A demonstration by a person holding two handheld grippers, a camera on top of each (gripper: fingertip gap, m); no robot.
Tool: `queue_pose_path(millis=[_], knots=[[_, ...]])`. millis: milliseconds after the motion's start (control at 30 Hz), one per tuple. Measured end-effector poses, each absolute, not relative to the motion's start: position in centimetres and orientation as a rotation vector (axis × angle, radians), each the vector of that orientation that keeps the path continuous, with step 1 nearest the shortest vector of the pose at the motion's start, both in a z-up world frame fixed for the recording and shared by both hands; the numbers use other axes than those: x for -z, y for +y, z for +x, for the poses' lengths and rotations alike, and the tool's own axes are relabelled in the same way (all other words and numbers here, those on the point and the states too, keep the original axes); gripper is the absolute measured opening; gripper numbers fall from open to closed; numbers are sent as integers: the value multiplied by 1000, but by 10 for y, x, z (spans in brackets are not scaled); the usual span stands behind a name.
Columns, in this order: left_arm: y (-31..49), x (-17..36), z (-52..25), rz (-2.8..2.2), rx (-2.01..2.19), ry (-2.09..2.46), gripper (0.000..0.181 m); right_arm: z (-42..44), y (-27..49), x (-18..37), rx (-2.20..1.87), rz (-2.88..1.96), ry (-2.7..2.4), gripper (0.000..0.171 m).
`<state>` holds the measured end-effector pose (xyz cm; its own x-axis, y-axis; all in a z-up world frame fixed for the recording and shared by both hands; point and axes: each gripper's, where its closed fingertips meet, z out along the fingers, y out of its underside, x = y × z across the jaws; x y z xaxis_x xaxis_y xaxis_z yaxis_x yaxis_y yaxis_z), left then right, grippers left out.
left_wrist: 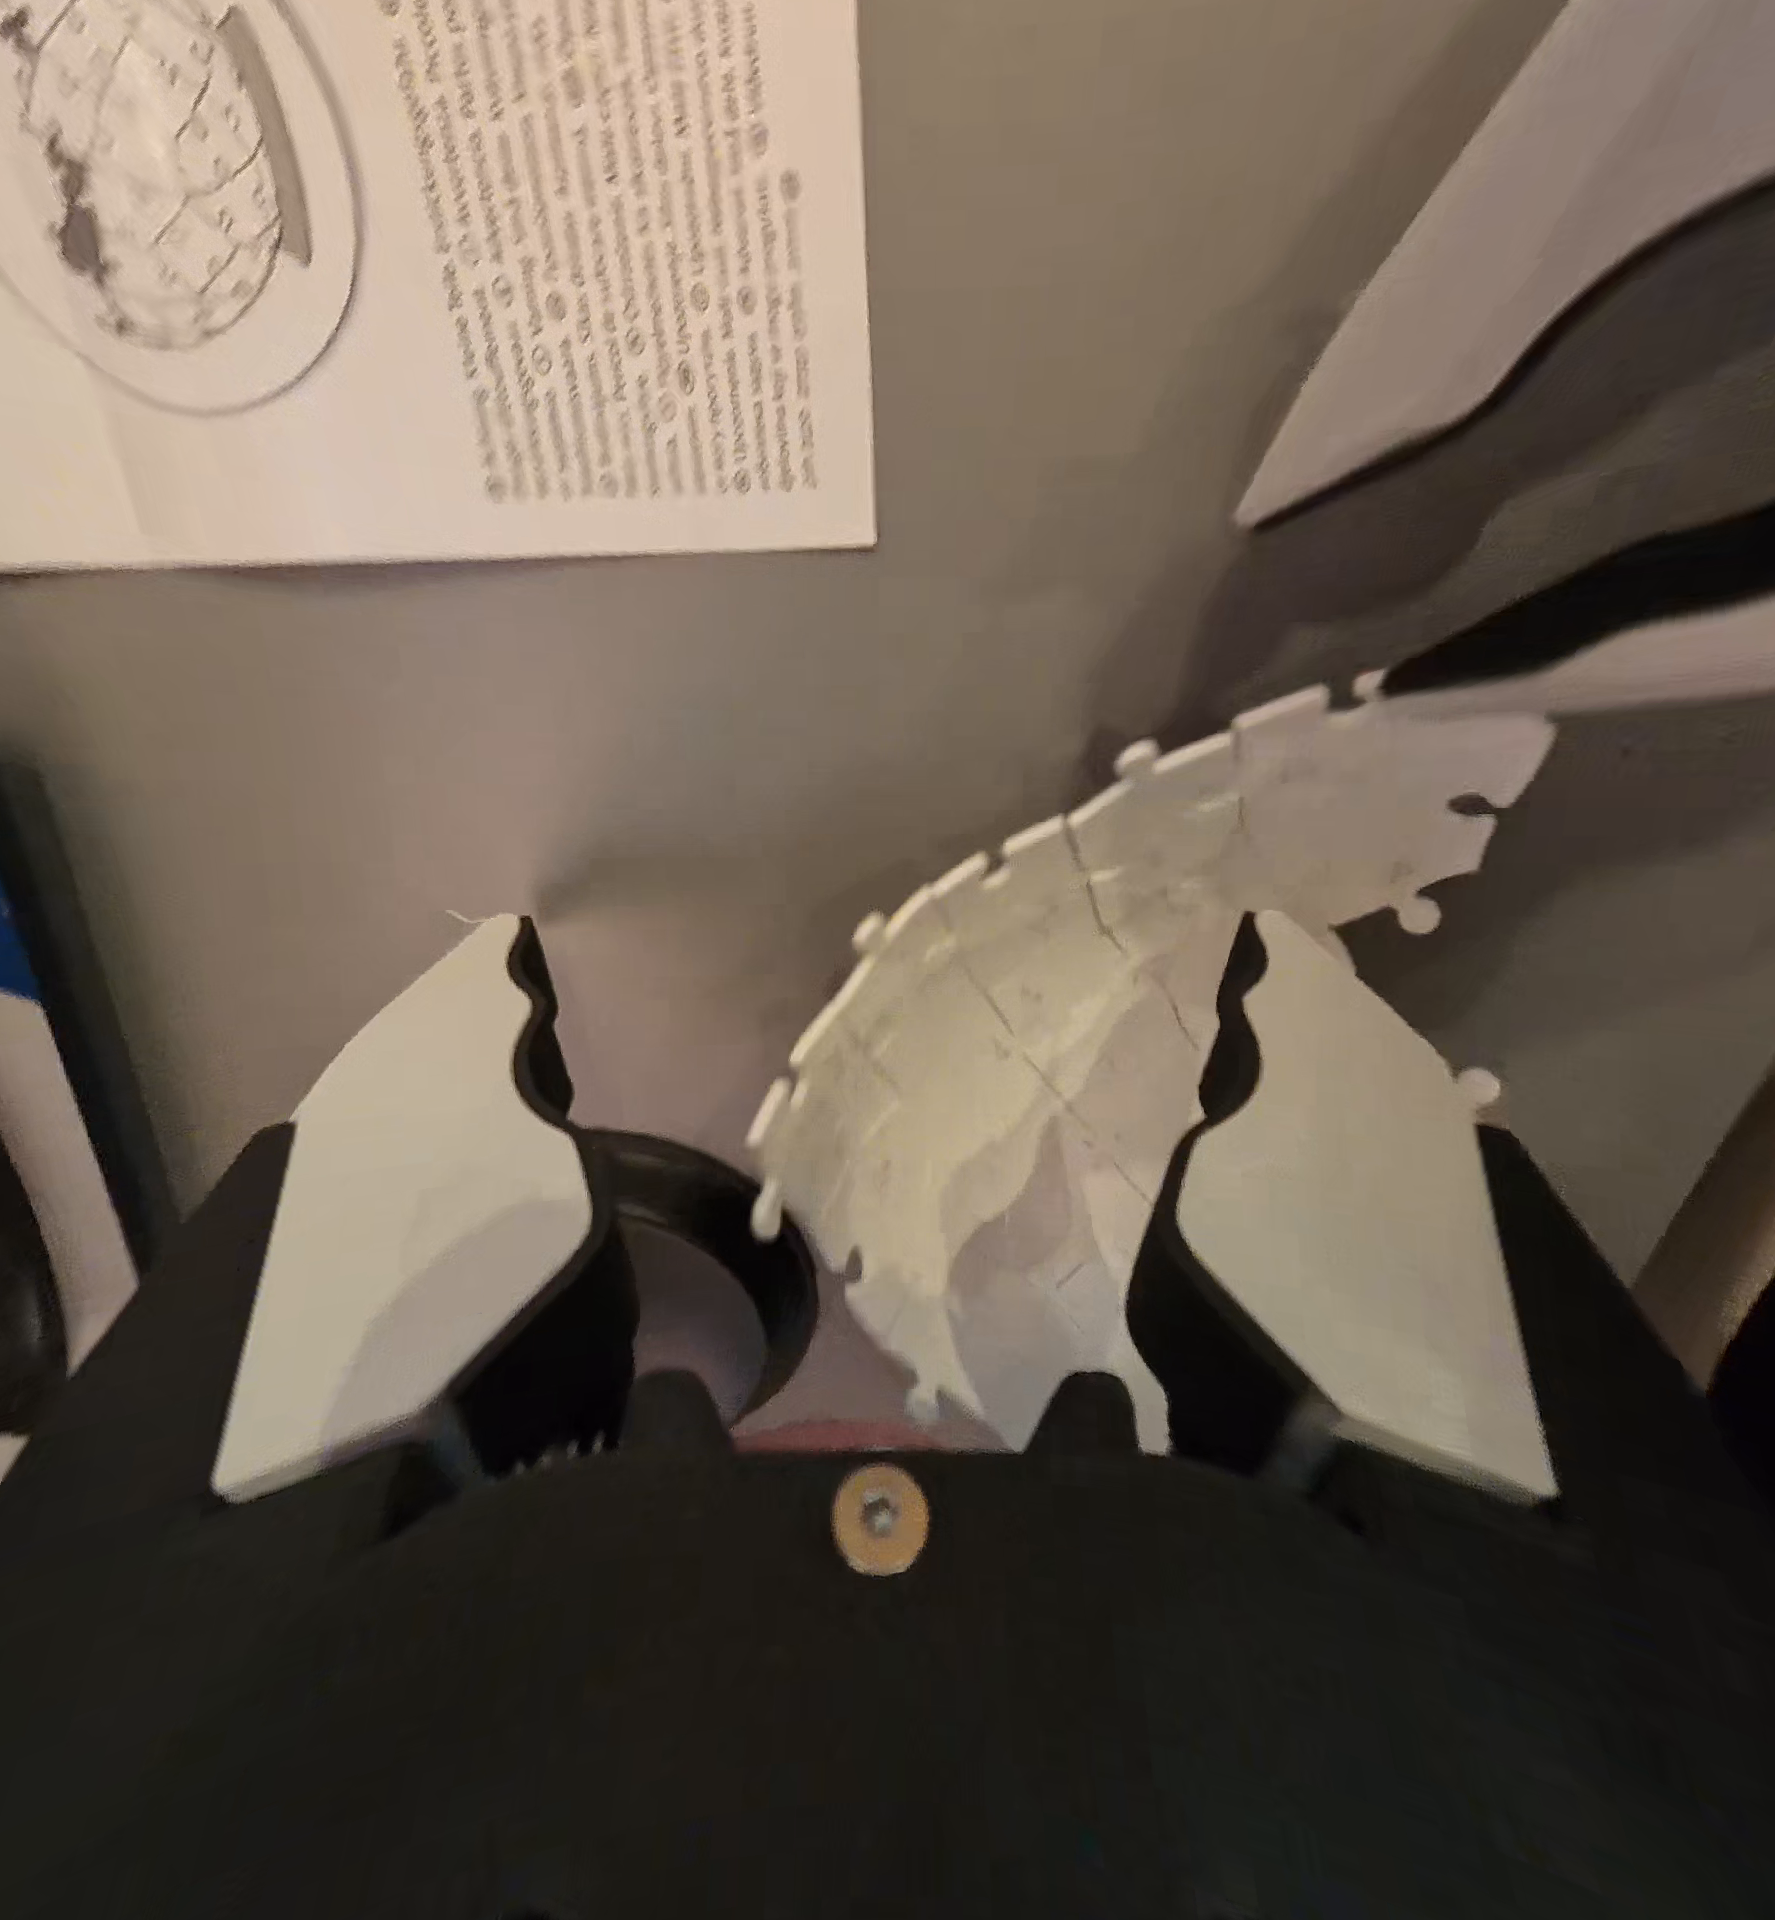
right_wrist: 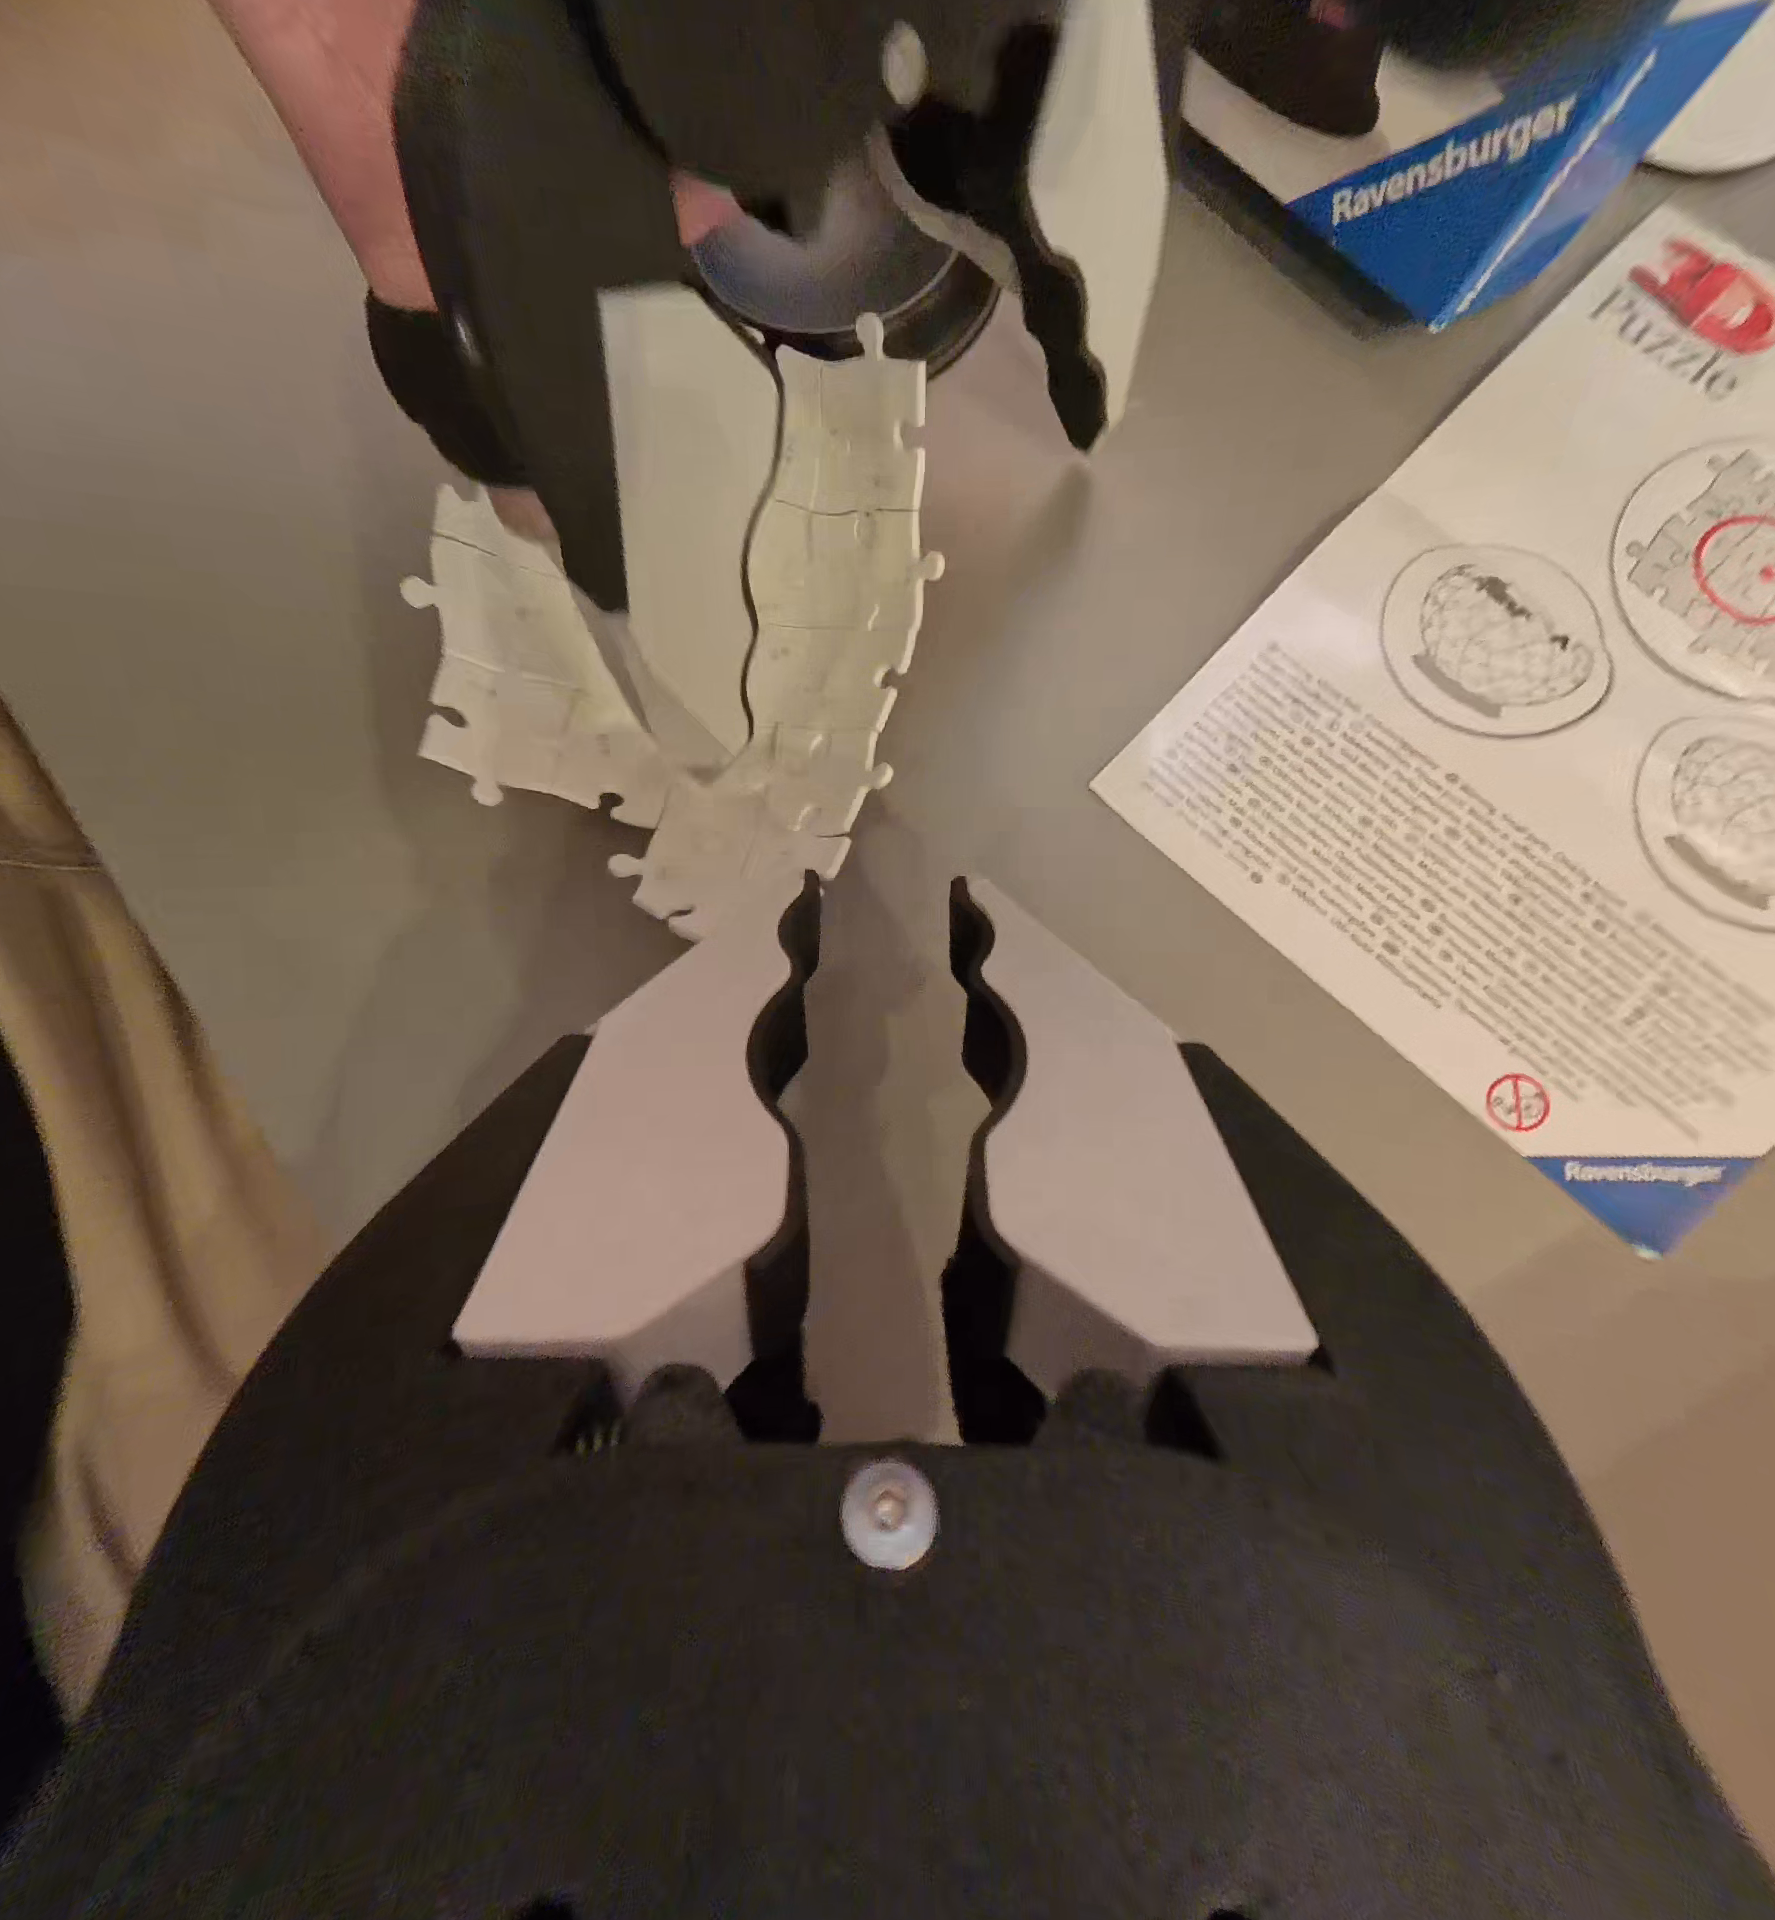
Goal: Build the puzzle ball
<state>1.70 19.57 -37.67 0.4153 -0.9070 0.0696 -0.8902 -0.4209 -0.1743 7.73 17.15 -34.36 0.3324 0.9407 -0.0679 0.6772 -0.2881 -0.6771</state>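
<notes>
A white, curved section of joined puzzle pieces [left_wrist: 1018,1039] rests on the grey table [left_wrist: 1018,416]. My left gripper [left_wrist: 888,925] is wide open around its near end, and the right finger [left_wrist: 1330,1195] overlaps the section. A black stand ring [left_wrist: 748,1195] sits just behind it, between the fingers. In the right wrist view the section [right_wrist: 831,623] arcs from the ring [right_wrist: 841,281] toward my right gripper [right_wrist: 883,883]. That gripper is narrowly open and empty, with its left fingertip at the section's near edge. The right gripper's dark fingertip [left_wrist: 1465,655] touches the section's far end.
A printed instruction sheet [right_wrist: 1537,779] lies on the table to the right, and it also shows in the left wrist view [left_wrist: 395,260]. A blue puzzle box [right_wrist: 1465,208] stands at the back right. A person's hand [right_wrist: 322,125] holds the left gripper. Beige fabric [right_wrist: 83,935] lies along the left.
</notes>
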Motion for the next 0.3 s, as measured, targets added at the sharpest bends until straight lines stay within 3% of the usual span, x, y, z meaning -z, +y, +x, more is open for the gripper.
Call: queue_pose_path(millis=[300], knots=[[177, 372, -16, -2574, 423, 1418, 96, 88, 148, 338, -845, -2182, -1341, 30]])
